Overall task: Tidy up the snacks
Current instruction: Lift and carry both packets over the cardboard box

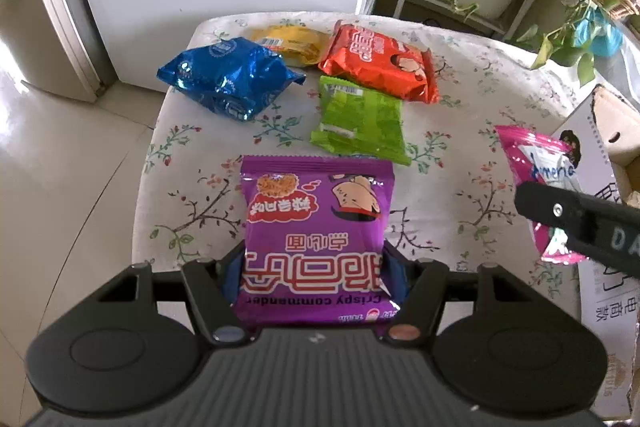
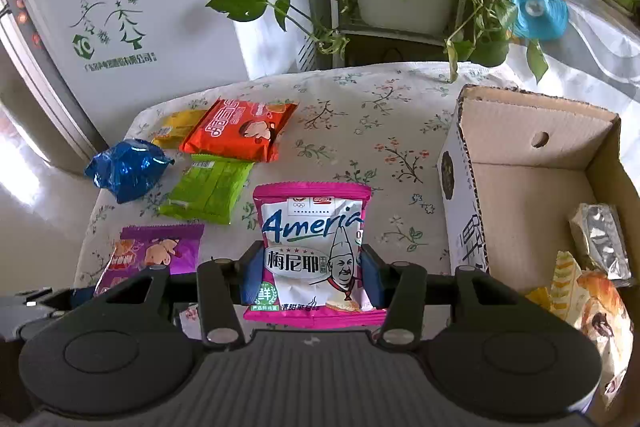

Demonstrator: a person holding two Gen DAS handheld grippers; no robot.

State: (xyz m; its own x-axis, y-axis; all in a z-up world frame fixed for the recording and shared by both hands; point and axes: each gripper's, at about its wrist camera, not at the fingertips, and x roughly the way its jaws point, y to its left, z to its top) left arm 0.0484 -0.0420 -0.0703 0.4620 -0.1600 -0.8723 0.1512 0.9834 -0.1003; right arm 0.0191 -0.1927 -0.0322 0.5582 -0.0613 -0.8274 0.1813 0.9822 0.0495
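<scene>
Purple snack packet (image 1: 316,239) sits closest, its near end caught between the blue pads of the left gripper (image 1: 314,277), which press on both side edges, so I read it as gripped. It seems to rest on the flowered tablecloth (image 1: 460,99) or only just above it; I cannot tell which.

On the other side, the right gripper (image 2: 312,279) is clamped on the pink-and-white packet (image 2: 316,247), and this one hangs clear above the cloth, to the left of the cardboard box (image 2: 532,147) as the right camera sees it. That box stands open at the right edge of the table and already holds a silver foil packet (image 2: 600,239) and a yellow patterned bag (image 2: 588,311).

Four packets are farther from the box, on the far left part of the cloth: the green one (image 1: 360,119) nearest, then the orange one (image 1: 380,65) behind it, the yellow one (image 1: 292,43) partly under the orange, and the blue foil one (image 1: 228,79) farthest from the box, near the table edge.

My judgement: the step in hand is carrying the pink packet to the box while the purple one is being taken. The next move calls for bringing the right gripper over the box wall, above the free floor behind the bags, then releasing. The left one should lift its packet and wait, so that the two grippers do not meet over the box.
</scene>
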